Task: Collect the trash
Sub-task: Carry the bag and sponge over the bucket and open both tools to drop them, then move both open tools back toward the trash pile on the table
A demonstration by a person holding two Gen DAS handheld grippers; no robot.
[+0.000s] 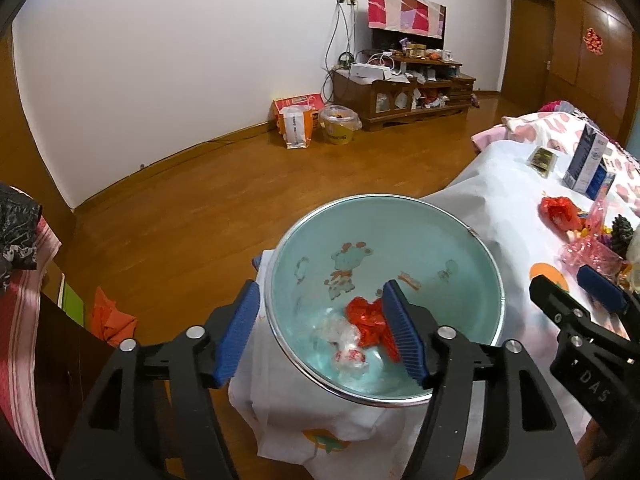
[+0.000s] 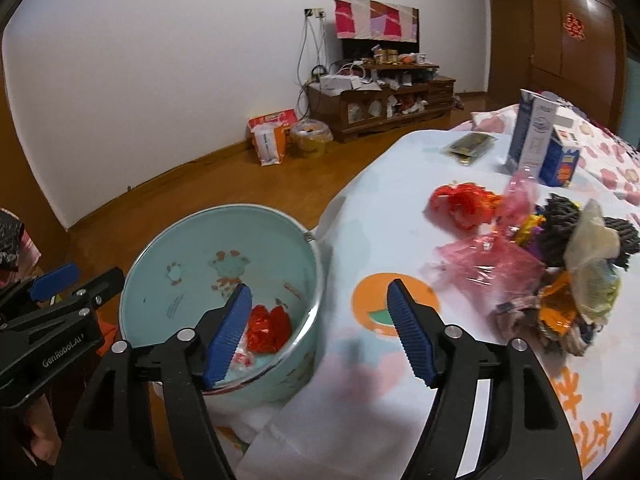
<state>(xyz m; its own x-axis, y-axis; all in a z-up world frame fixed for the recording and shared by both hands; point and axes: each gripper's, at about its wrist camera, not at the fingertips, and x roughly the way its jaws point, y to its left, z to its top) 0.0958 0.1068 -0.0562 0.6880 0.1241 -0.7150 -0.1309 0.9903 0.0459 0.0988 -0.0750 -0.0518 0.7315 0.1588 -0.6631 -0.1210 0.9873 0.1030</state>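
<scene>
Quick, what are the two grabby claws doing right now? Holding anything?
Left gripper: open, holding nothing, straddling the rim of the teal basin.
Right gripper: open, holding nothing.

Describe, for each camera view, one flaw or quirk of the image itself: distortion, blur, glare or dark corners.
Left wrist view: fisheye bends the floor-wall line into a curve and blackens the corners; the basin is sharp, its metal rim catching a bright highlight. Right wrist view: same curved distortion and dark corners; the tablecloth between the open right gripper fingers looks smeared, while the trash pile stays fairly crisp.
</scene>
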